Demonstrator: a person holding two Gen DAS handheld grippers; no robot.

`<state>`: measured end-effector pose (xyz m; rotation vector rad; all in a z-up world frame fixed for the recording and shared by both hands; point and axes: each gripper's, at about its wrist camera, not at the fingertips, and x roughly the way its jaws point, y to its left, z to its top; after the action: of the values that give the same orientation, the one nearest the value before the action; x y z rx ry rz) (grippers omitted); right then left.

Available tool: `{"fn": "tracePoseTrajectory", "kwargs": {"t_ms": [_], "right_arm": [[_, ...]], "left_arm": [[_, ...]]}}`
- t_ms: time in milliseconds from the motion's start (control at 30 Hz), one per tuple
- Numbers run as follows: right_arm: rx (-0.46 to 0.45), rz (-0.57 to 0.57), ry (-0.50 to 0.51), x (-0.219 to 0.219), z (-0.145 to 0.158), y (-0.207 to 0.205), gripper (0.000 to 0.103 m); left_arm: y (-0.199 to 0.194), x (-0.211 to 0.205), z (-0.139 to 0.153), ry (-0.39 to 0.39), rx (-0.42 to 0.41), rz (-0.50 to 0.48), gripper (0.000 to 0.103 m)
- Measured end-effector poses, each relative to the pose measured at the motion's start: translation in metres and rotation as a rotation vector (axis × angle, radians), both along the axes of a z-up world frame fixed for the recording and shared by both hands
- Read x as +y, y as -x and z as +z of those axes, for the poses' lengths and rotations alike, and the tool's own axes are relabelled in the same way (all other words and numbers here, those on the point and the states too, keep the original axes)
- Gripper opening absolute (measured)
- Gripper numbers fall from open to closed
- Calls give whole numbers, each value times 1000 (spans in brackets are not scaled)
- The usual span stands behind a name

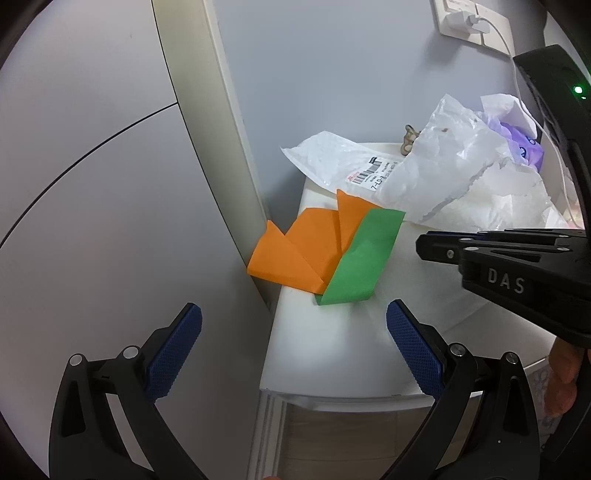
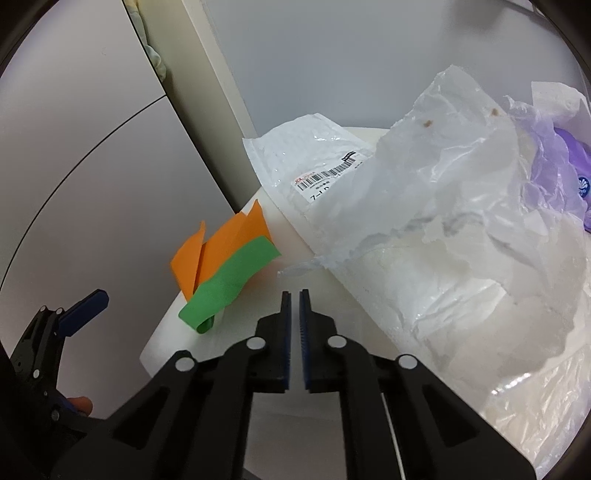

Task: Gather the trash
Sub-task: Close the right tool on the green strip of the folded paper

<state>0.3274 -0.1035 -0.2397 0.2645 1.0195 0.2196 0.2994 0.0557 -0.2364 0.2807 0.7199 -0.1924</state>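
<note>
Folded orange paper (image 1: 295, 254) and a green paper strip (image 1: 360, 260) lie overlapping at the left edge of the white table (image 1: 332, 354). Behind them rest a white mailer bag (image 1: 343, 162) with a barcode label and a crumpled clear plastic bag (image 1: 465, 173). My left gripper (image 1: 293, 325) hangs open and empty in front of the papers, short of the green strip. My right gripper (image 2: 294, 295) is shut over the tabletop with nothing visible between its pads. Its tips sit just short of a thin torn corner of the plastic bag (image 2: 443, 206), to the right of the green strip (image 2: 229, 284).
A purple pack (image 2: 576, 177) lies under the plastic at the far right. A wall socket (image 1: 469, 18) with a white charger and hanging cable is above the table. A small tan figure (image 1: 408, 142) stands at the back. A grey cabinet (image 1: 110, 184) flanks the table's left side.
</note>
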Motion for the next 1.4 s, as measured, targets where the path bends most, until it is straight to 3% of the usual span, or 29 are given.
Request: {"fn": "tracePoseTrajectory", "kwargs": {"t_ms": [367, 433, 467, 500, 533, 833, 1167, 1400], "right_arm": [[7, -24, -39, -7, 12, 0, 7], [9, -29, -52, -6, 14, -2, 23], [9, -37, -56, -6, 15, -3, 46], [7, -45, -61, -6, 17, -3, 63], [4, -48, -69, -6, 19, -3, 64], [28, -36, -126, 6, 19, -17, 64], [29, -24, -85, 27, 8, -39, 64], [26, 6, -55, 34, 3, -42, 30]], "left_arm": [[5, -2, 6, 12, -2, -4, 97], [5, -1, 4, 9, 2, -3, 97], [4, 0, 3, 9, 3, -3, 97], [4, 1, 2, 8, 6, -1, 97], [4, 2, 2, 7, 7, 1, 97], [2, 4, 3, 14, 4, 6, 97], [0, 15, -3, 23, 12, 21, 97], [-2, 17, -7, 29, 16, 29, 97]]}}
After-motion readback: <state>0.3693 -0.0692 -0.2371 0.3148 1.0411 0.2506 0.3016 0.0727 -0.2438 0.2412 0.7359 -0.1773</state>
